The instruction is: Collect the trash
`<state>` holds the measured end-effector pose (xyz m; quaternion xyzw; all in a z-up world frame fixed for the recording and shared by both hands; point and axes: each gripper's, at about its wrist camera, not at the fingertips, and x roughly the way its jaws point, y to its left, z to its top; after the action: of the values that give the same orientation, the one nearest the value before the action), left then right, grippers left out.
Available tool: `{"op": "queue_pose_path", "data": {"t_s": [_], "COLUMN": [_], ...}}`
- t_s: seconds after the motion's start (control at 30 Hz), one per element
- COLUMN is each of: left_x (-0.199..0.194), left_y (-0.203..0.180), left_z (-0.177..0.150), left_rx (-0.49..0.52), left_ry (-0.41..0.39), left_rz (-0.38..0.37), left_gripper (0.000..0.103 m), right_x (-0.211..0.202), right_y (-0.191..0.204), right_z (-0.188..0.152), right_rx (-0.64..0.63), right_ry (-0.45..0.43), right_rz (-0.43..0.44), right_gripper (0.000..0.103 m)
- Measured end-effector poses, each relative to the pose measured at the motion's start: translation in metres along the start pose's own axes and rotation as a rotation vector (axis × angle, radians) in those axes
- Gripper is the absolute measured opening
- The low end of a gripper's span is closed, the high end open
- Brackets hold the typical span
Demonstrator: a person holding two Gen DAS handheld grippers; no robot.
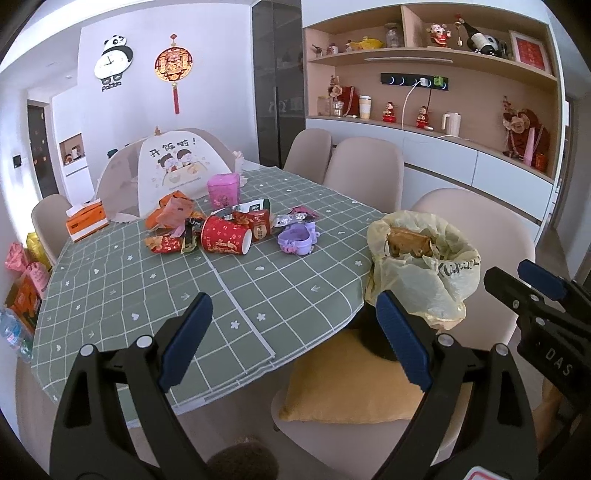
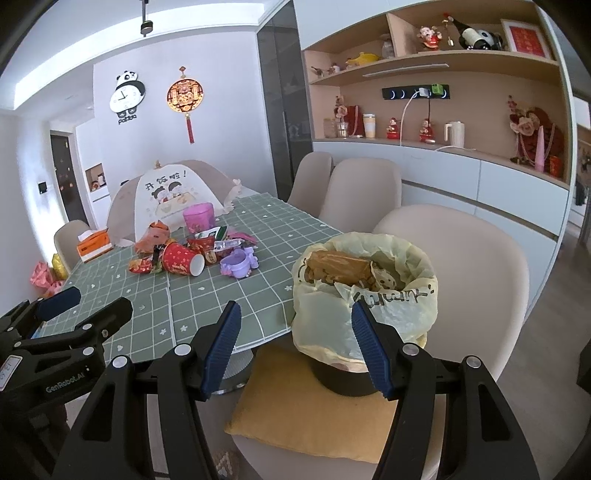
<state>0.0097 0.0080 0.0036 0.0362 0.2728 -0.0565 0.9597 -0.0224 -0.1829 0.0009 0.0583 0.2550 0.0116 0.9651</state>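
Round table point(image 1: 258, 266) under a green checked cloth, seen from the near edge in both views, with beige chairs point(image 1: 364, 168) along the far side. Only in the left wrist view: at the left rim, pink and orange packages point(image 1: 26, 273) low beside the table. Only in the right wrist view: a ceiling strip of light and a dark lamp point(image 2: 146, 26) above, and the whole back of the nearest chair point(image 2: 465, 266).

On that chair's seat, a yellow cushion point(image 2: 306, 417), and on it a dark bin lined with a pale yellow bag point(image 2: 369, 306), just beside the table edge. Inside the bag, a brown crumpled wrapper point(image 2: 340, 271), shown more clearly from the right wrist.

Far on the table, a folding food cover point(image 1: 173, 166) with a cartoon print, and an orange tissue box point(image 1: 86, 219) to the left.

In the middle of the table, the trash pile point(image 1: 229, 225), well apart from both grippers: red and orange snack wrappers, crumpled and overlapping; a red paper cup point(image 1: 223, 236) lying on its side, mouth to the right; a small lilac container point(image 1: 297, 240) just right of the cup; a pink tub point(image 1: 222, 188) upright behind.

Left gripper point(image 1: 295, 339): jaws wide apart, holding nothing, above the near table edge. Right gripper point(image 2: 295, 347): jaws wide apart too, empty, framing the bin.
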Motion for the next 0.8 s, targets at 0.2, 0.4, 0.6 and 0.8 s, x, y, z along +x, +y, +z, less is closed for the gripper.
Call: {"op": "queue_pose_path", "data": {"t_s": [0.2, 0.4, 0.6, 0.8], "left_x": [0.012, 0.014, 0.012, 0.010], "left_y": [0.016, 0.022, 0.021, 0.020], "left_z": [0.010, 0.013, 0.014, 0.011], "left_rx": [0.003, 0.007, 0.003, 0.001], "left_ry": [0.004, -0.005, -0.009, -0.004], "left_rz": [-0.016, -0.029, -0.029, -0.026], "left_gripper": [0.086, 0.086, 0.086, 0.086], "right_x": [0.006, 0.010, 0.009, 0.009], "right_y": [0.013, 0.023, 0.022, 0.019], "right_z": [0.005, 0.007, 0.010, 0.007], "right_rx": [0.005, -0.007, -0.002, 0.003], "right_ry": [0.006, 0.008, -0.006, -0.005], "right_rz": [-0.029, -0.038, -0.044, -0.038], "right_gripper": [0.059, 0.059, 0.059, 0.059]}}
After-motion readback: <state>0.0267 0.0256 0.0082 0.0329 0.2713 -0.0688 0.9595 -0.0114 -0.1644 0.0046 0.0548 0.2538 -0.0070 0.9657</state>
